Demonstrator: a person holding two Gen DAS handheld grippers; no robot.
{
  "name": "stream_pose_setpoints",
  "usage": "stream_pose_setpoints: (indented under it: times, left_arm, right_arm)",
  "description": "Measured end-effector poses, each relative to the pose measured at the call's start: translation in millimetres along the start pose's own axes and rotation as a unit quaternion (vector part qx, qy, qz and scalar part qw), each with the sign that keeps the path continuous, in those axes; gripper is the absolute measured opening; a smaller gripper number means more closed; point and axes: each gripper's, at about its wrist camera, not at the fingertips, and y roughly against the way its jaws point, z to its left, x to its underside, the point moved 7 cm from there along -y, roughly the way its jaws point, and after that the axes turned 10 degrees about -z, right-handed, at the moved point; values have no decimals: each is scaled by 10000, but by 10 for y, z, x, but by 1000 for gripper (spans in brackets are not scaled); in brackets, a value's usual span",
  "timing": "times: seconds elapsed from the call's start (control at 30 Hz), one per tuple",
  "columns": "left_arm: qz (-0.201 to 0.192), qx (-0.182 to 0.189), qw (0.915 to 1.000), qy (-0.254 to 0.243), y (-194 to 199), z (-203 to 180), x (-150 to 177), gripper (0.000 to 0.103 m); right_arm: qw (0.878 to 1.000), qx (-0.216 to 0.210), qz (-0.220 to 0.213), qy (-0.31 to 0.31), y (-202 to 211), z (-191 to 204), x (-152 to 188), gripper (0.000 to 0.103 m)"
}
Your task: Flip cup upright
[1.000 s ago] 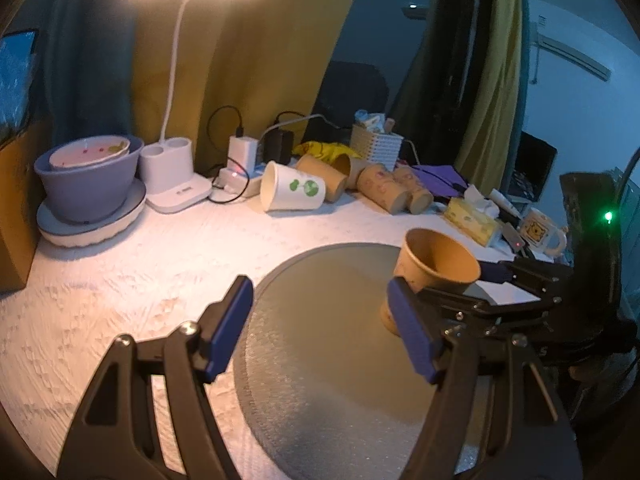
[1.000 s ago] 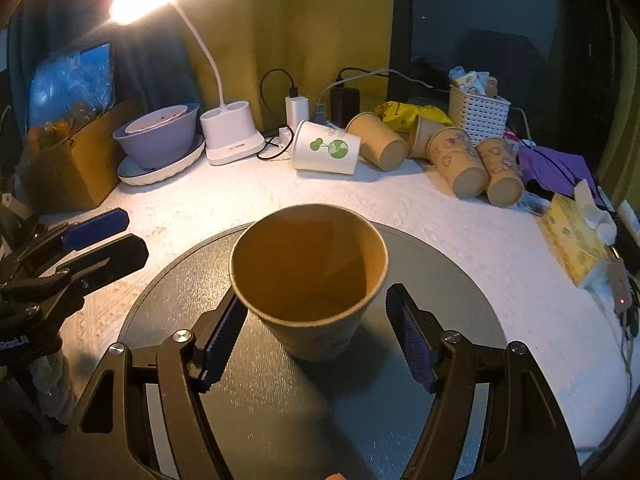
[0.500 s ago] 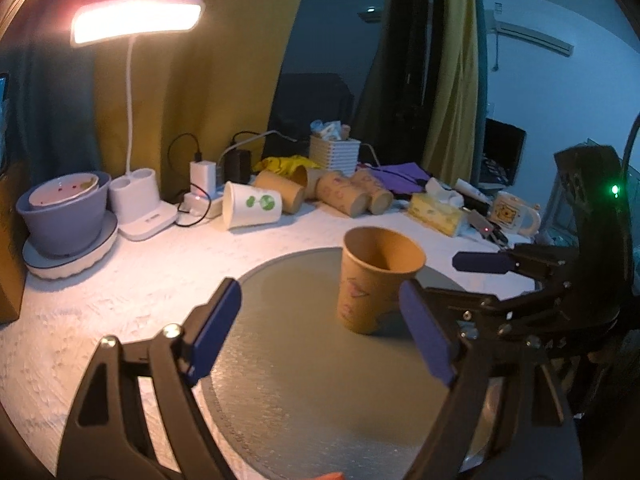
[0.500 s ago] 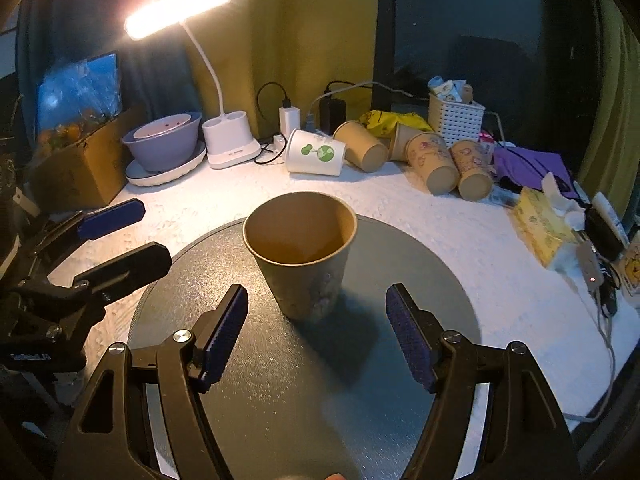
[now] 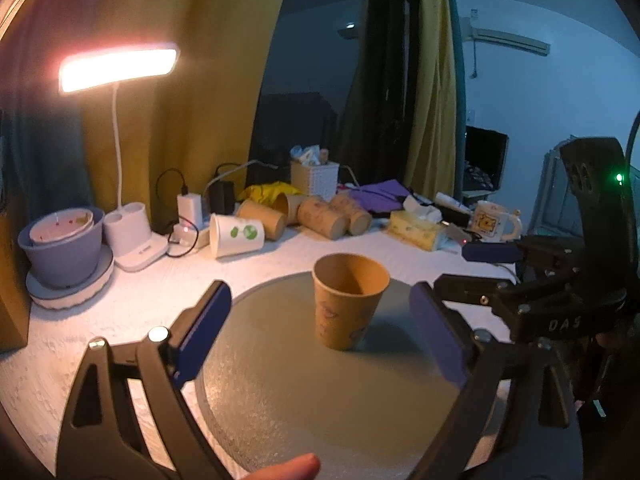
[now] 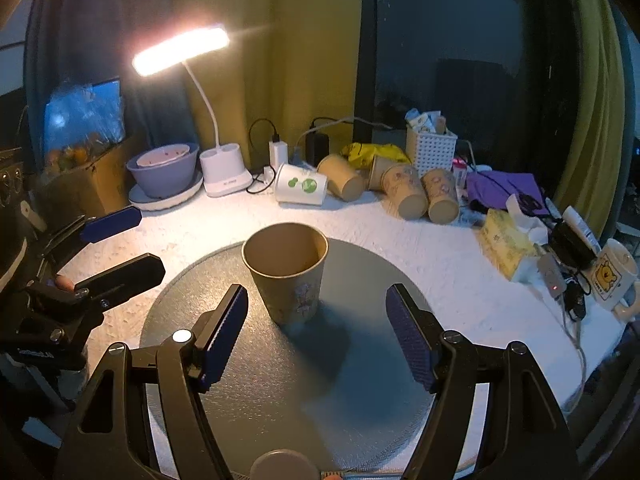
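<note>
A brown paper cup [image 5: 349, 301] stands upright, mouth up, on a round grey mat [image 5: 320, 392]; it also shows in the right wrist view [image 6: 286, 268] on the same mat [image 6: 320, 384]. My left gripper [image 5: 320, 336] is open and empty, pulled back from the cup. My right gripper [image 6: 318, 338] is open and empty, a little short of the cup. Each gripper shows in the other's view: the right one [image 5: 476, 268] at the right edge, the left one [image 6: 120, 244] at the left edge.
Several paper cups [image 6: 400, 190] and a white cup [image 6: 300, 184] lie on their sides at the back. A lit desk lamp [image 6: 222, 168], a purple bowl [image 6: 164, 168], a white basket [image 6: 430, 148], a tissue pack [image 6: 506, 244] and a mug [image 6: 612, 276] ring the white table.
Both grippers have drawn back from the cup, which stays upright on the mat. The right gripper no longer straddles the cup.
</note>
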Motion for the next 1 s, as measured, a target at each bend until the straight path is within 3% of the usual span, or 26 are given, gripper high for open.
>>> stream_pose_setpoints:
  times: [0.47, 1.0]
  left_arm:
    - [-814, -137, 9966, -5, 300, 0, -303, 93]
    - [-940, -316, 9950, 111, 353, 101, -354, 94]
  right_arm:
    - [9970, 341, -654, 244, 318, 40, -199, 75]
    - [9967, 248, -727, 278, 313, 118, -229, 75]
